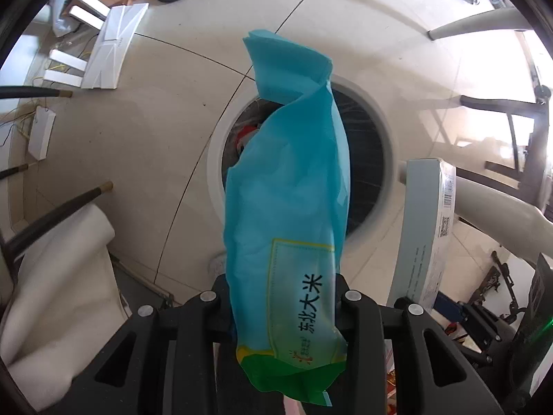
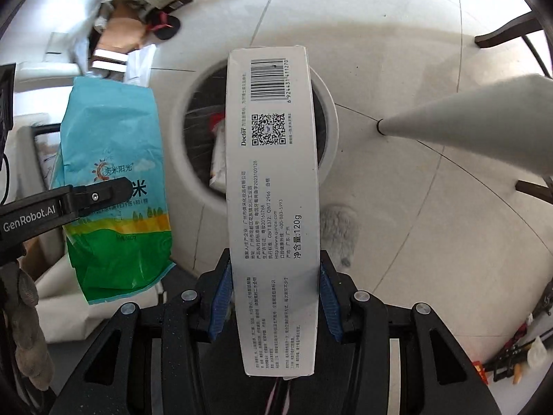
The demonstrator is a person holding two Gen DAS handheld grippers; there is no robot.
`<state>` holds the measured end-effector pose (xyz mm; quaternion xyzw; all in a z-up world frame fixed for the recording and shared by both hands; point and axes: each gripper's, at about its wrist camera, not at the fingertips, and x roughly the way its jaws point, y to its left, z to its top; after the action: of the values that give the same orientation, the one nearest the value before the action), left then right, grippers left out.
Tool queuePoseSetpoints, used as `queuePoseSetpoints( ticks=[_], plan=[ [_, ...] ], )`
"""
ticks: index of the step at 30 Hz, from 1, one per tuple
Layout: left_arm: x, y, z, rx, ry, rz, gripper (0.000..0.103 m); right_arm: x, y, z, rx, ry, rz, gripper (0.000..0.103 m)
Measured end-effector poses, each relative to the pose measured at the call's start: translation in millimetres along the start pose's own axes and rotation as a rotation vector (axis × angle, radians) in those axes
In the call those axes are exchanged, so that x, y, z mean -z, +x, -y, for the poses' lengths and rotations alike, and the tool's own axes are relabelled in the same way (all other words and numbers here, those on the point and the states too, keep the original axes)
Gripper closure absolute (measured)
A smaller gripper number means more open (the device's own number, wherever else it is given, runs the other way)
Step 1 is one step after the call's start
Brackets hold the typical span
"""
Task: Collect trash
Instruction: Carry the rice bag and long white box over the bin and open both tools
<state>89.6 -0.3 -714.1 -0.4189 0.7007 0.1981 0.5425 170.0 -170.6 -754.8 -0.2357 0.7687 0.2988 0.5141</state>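
Left gripper (image 1: pixel 283 306): fingers clamped on blue rice bag (image 1: pixel 290 186), held over white bin (image 1: pixel 389 138) for dropping. Right gripper (image 2: pixel 273 297): fingers clamped on toothpaste carton (image 2: pixel 273 180), likewise poised above the opening.

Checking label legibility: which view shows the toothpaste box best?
Right wrist: the toothpaste box faces the camera, barcode and text readable, clamped by the right gripper. Left wrist shows only its narrow side at the frame's right edge.

Bright daylight glares off the floor (image 1: pixel 397 17) at right; fisheye bends edges, corners go black.
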Motion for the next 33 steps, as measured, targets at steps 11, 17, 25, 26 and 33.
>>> queuePoseSetpoints(
  ticks=[11, 17, 25, 26, 33],
  plan=[
    [-11, 13, 5, -0.042, 0.028, 0.017, 0.016, -57, 62, 13, 0.006, -0.009, -0.081, 0.053],
    [3, 0, -7, -0.095, -0.001, 0.060, 0.005, -57, 51, 19, 0.005, 0.016, -0.053, 0.027],
    [39, -24, -9, -0.180, 0.002, 0.106, 0.005, -36, 13, 23, 0.074, 0.054, 0.012, 0.000],
    [44, -28, -10, -0.185, 0.000, 0.110, 0.005, -31, 7, 23, 0.075, 0.058, 0.019, 0.000],
    [84, -64, -13, -0.188, -0.018, 0.126, 0.005, 4, -36, 12, 0.097, 0.057, 0.059, 0.000]
  ],
)
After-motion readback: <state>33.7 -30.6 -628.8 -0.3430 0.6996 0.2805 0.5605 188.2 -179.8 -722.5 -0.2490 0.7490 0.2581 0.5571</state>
